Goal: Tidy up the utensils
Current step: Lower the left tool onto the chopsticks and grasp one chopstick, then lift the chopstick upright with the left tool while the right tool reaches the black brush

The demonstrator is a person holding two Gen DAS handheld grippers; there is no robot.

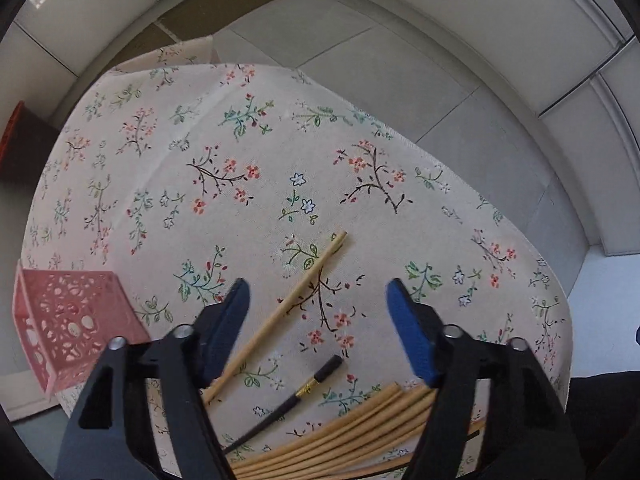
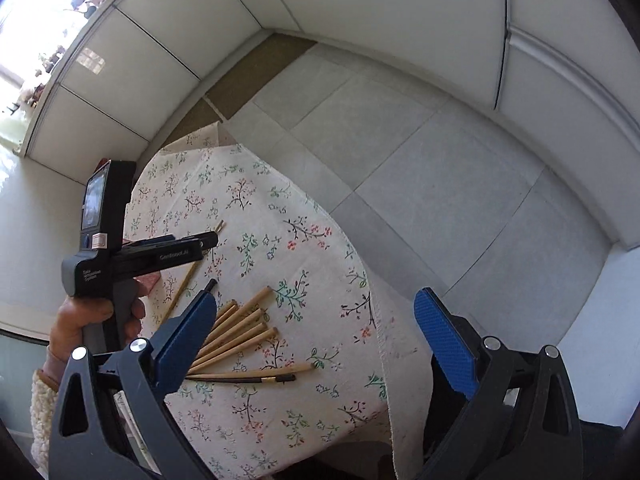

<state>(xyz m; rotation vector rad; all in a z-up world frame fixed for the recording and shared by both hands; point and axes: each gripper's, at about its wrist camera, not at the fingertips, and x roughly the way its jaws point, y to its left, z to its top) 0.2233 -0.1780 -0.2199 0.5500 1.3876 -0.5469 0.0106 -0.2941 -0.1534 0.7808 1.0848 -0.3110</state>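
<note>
A single bamboo chopstick (image 1: 280, 314) lies slanted on the floral tablecloth (image 1: 240, 152), between and just ahead of my open left gripper (image 1: 318, 300). A black chopstick with a gold band (image 1: 296, 396) lies nearer, and a bundle of bamboo chopsticks (image 1: 360, 432) lies at the bottom under the right finger. A pink perforated basket (image 1: 68, 320) stands at the left table edge. In the right wrist view my right gripper (image 2: 316, 320) is open and empty above the table's right side, with the bamboo bundle (image 2: 240, 332) and a black chopstick (image 2: 256, 380) below its left finger. The left gripper's body (image 2: 132, 256) shows there, held by a hand.
The tablecloth (image 2: 280, 240) hangs over the table's right edge. Grey floor tiles (image 2: 420, 160) and white wall panels (image 2: 180, 40) lie beyond. A dark red-edged object (image 1: 16, 140) sits at the far left.
</note>
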